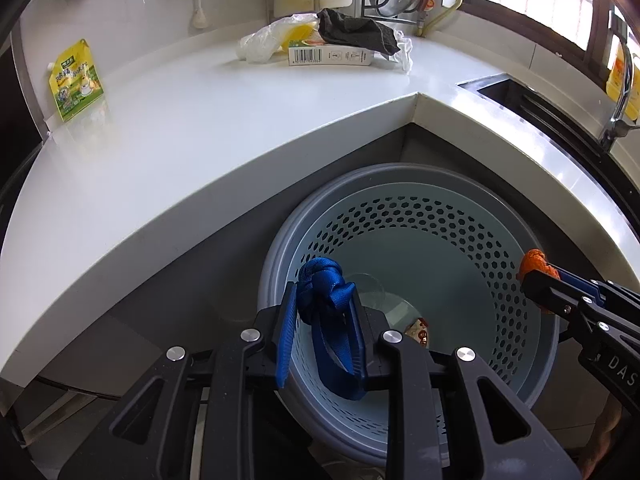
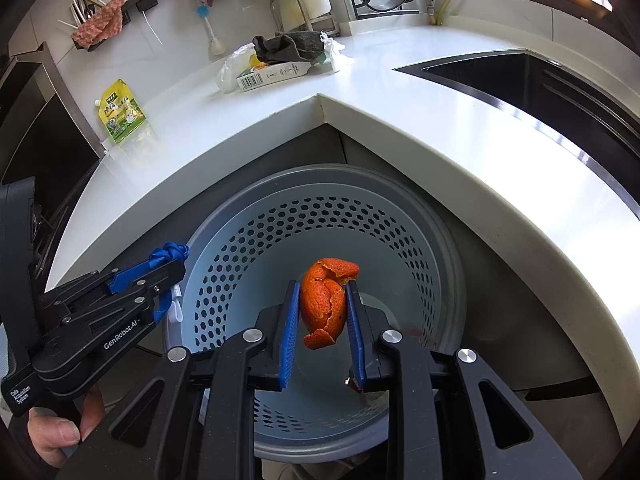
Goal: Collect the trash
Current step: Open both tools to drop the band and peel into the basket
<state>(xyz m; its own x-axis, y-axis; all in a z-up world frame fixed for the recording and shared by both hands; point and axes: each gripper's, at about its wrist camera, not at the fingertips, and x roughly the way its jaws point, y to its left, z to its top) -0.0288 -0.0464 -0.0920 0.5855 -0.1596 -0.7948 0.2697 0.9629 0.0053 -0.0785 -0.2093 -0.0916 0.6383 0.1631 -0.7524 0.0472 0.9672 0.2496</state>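
A pale blue perforated trash bin (image 1: 460, 232) stands on the floor in the corner under the counter. My left gripper (image 1: 322, 296) hangs over the bin's left rim, shut on a knotted blue strap (image 1: 320, 284) whose loop dangles into the bin. At the right edge of this view, my right gripper (image 1: 536, 276) holds an orange peel (image 1: 534, 262). In the right wrist view, my right gripper (image 2: 323, 292) is shut on the curled orange peel (image 2: 324, 308) above the bin's (image 2: 240, 264) middle. My left gripper (image 2: 176, 264) with the blue strap (image 2: 172, 251) shows at left.
A wrapper (image 1: 420, 330) lies on the bin's floor. On the white L-shaped counter (image 1: 200, 128) lie a carton (image 1: 332, 56), a plastic bag (image 1: 260, 42), a dark cloth (image 1: 356, 32) and a yellow-green pouch (image 1: 76, 80). A sink (image 2: 520, 76) is at right. A hand (image 2: 56, 432) grips the left tool.
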